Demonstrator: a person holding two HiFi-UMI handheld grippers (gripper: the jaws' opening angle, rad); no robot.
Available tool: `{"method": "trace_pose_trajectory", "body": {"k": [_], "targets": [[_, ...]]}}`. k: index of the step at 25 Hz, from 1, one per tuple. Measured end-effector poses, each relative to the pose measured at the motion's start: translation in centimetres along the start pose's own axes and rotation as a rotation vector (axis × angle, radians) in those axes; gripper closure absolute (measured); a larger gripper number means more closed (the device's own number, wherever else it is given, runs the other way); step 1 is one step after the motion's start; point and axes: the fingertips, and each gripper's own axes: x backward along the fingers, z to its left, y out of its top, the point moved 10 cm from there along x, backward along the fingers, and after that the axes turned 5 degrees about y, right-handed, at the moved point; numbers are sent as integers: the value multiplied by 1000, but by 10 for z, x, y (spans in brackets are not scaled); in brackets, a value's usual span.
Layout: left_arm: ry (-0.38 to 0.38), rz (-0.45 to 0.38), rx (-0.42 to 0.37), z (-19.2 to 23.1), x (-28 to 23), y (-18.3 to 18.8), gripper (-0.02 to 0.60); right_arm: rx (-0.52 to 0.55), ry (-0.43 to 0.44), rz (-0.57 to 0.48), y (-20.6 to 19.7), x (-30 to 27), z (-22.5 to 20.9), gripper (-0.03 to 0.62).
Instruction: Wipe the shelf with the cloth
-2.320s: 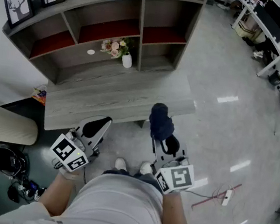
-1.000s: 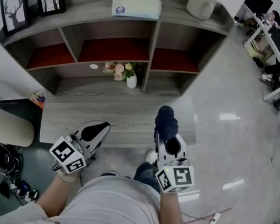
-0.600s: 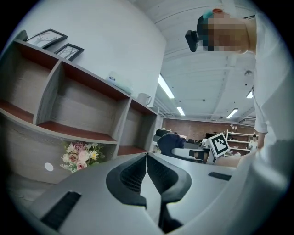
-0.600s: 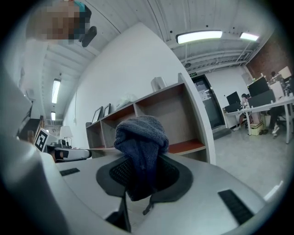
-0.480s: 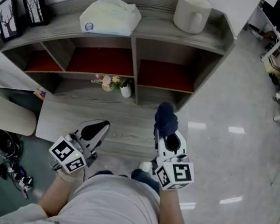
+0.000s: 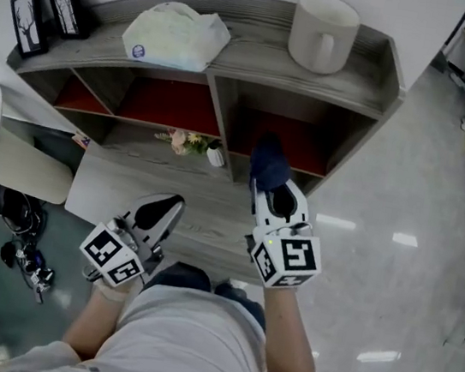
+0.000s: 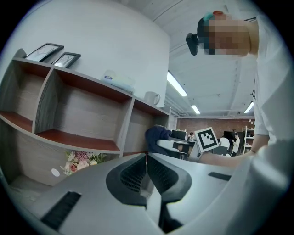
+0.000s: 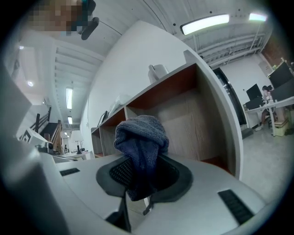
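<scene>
Right hand-held gripper [image 6: 269,186] — pinching cloth [image 6: 269,162] | its long axis along jaws, toward shelf [image 6: 252,54] | left hand-held gripper [image 6: 176,204] — closed

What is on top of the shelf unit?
Two framed pictures, a white bag and a white mug stand on the shelf top; whatever lies beneath the bag is covered.

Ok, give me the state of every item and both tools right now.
cloth, bunched, clamped in the right tool
right tool, shut on the cloth
left tool, shut, empty
mug, upright on top of the shelf
plastic bag, crumpled, lying on top of the shelf
picture frames, standing on top of the shelf
vase, upright, flowers in it
</scene>
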Motion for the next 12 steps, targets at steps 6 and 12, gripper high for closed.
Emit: {"method": "trace_pose_trajectory", "body": {"k": [6, 12], "targets": [[29, -9, 0, 13, 4, 6, 561, 37, 20, -26, 25, -53, -11, 503], [24, -8, 1, 31, 3, 13, 561, 100, -5, -31, 41, -101, -16, 503]]}}
